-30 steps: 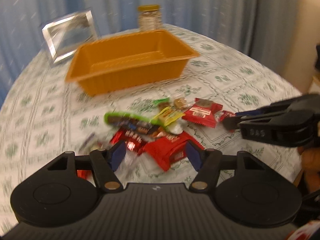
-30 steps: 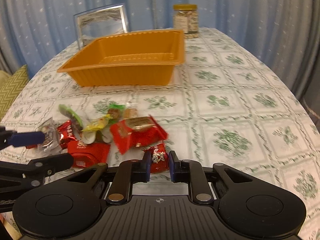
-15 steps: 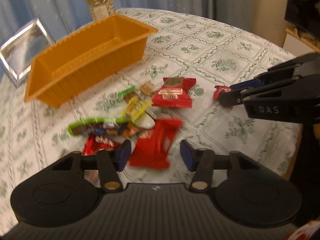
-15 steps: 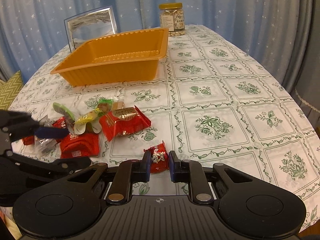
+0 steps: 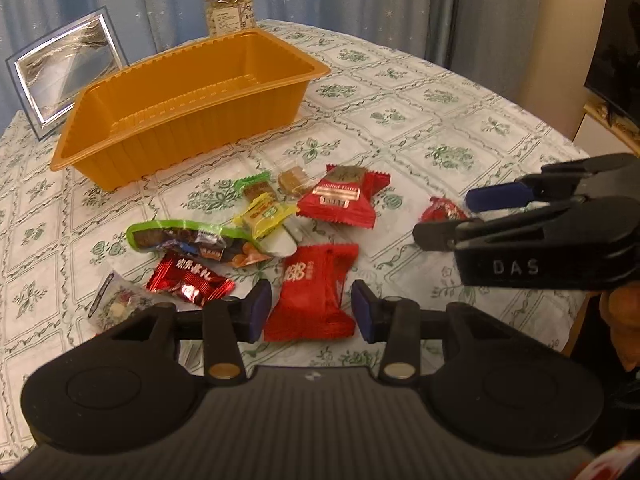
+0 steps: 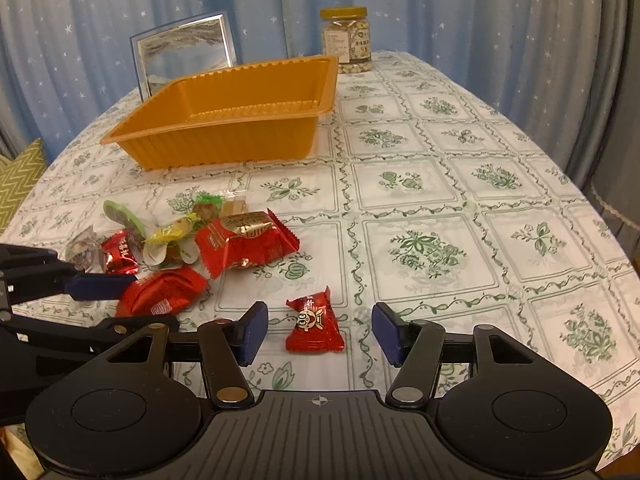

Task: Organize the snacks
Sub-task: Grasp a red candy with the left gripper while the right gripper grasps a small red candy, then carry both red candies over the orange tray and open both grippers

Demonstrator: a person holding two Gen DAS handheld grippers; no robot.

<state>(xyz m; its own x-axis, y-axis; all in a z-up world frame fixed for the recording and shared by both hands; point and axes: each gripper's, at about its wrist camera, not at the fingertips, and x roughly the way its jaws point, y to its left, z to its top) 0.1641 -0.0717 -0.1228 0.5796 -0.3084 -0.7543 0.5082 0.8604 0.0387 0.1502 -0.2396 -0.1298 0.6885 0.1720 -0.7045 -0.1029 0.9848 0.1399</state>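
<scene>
"DAS" marks the right gripper (image 5: 448, 220); both it and the left gripper (image 5: 311, 312) are spread. Green-patterned white tablecloth (image 6: 440, 200), orange plastic tray (image 6: 240, 120) at twelve o'clock, blue starred curtains (image 6: 480, 20).

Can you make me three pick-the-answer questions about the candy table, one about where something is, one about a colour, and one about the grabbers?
1. Where is the jar?
A. Behind the tray
B. Inside the tray
C. Among the candies

2. What colour is the tray?
A. Green
B. Orange
C. Blue

3. How is the right gripper?
A. Shut on a candy
B. Open, with a small red candy between its fingers
C. Holding the jar

Answers:
1. A: the jar stands on the cloth past the tray's far corner.
2. B: the walls and rim are orange all over.
3. B: the small red candy lies on the cloth with a gap to each blue pad.
</scene>
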